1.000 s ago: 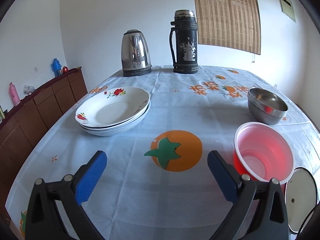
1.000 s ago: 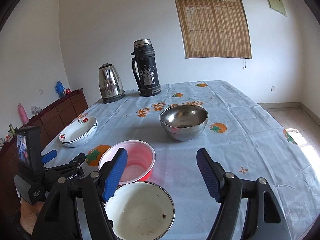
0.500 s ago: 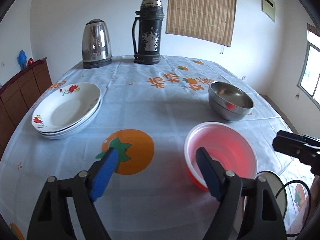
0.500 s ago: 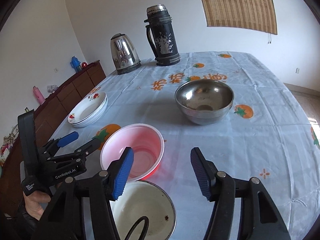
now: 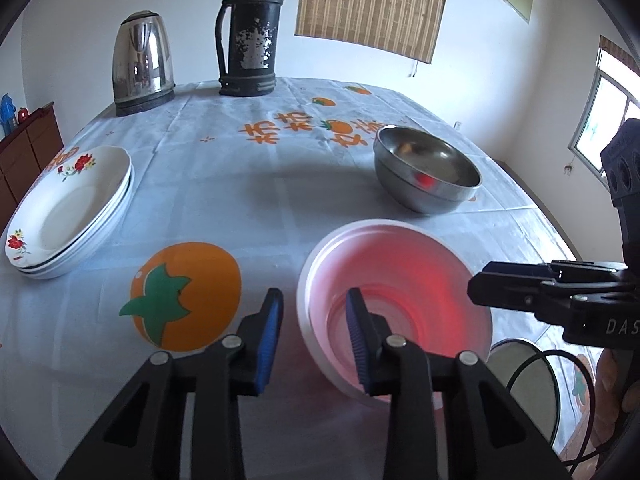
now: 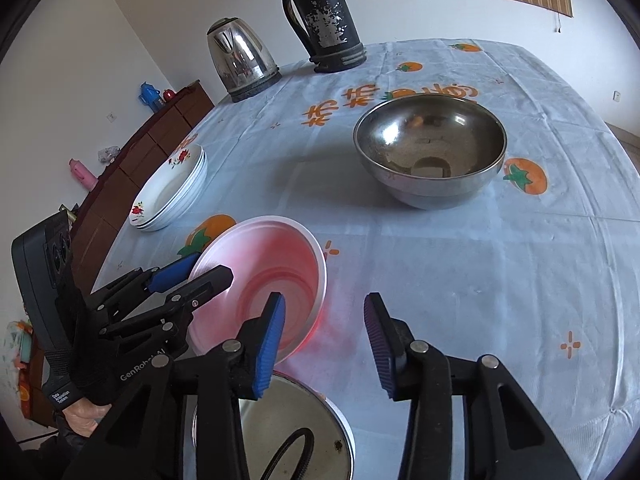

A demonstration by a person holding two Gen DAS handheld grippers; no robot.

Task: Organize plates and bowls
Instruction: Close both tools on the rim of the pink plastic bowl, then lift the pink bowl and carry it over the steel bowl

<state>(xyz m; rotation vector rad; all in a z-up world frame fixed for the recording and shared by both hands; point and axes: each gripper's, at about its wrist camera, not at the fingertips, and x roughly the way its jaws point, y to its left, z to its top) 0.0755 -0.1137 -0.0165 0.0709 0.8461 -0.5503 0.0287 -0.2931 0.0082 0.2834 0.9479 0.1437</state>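
Observation:
A pink plastic bowl (image 5: 400, 292) stands near the table's front edge; it also shows in the right wrist view (image 6: 272, 276). My left gripper (image 5: 314, 334) straddles the bowl's left rim, one finger inside and one outside, with a gap still showing on both sides. In the right wrist view the bowl looks tilted. My right gripper (image 6: 324, 344) is open and empty, just right of the pink bowl. A steel bowl (image 6: 430, 152) sits further back. A stack of white flowered plates (image 5: 68, 212) lies at the left. A white enamel bowl (image 6: 292, 432) sits under the right gripper.
A steel kettle (image 5: 142, 62) and a black thermos (image 5: 248, 28) stand at the far end of the table (image 6: 500, 280). A brown cabinet (image 6: 132, 168) runs along the left wall. A black cable (image 6: 288, 456) hangs over the enamel bowl.
My left gripper has swung right to the pink bowl and narrowed around its left rim. My right gripper has moved forward and lower, and its jaws are narrower.

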